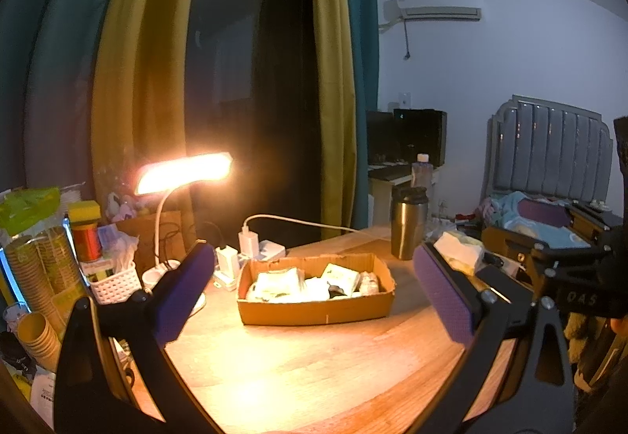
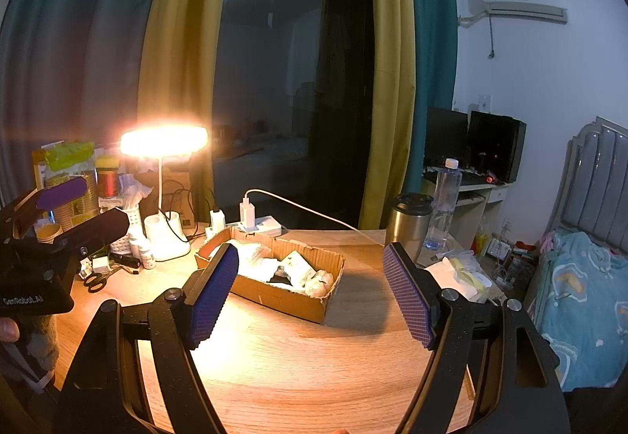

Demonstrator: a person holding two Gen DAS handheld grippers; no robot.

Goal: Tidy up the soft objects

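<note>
A shallow cardboard box (image 1: 314,310) sits on the wooden table under the lamp. It holds several soft white packets (image 1: 280,283). The box also shows in the right wrist view (image 2: 282,298), with its packets (image 2: 302,269). My left gripper (image 1: 314,289) is open and empty, held above the table in front of the box. My right gripper (image 2: 310,292) is open and empty, also short of the box. The left gripper (image 2: 78,206) shows at the far left of the right wrist view. More white and yellow soft packets (image 2: 459,277) lie at the table's right edge.
A lit desk lamp (image 1: 184,171) stands at the back left beside a power strip with chargers (image 1: 251,243). A steel tumbler (image 1: 408,222) and a water bottle (image 2: 443,204) stand at the back right. Paper cups, a white basket (image 1: 115,283) and scissors (image 2: 94,281) crowd the left. A bed (image 2: 581,296) is on the right.
</note>
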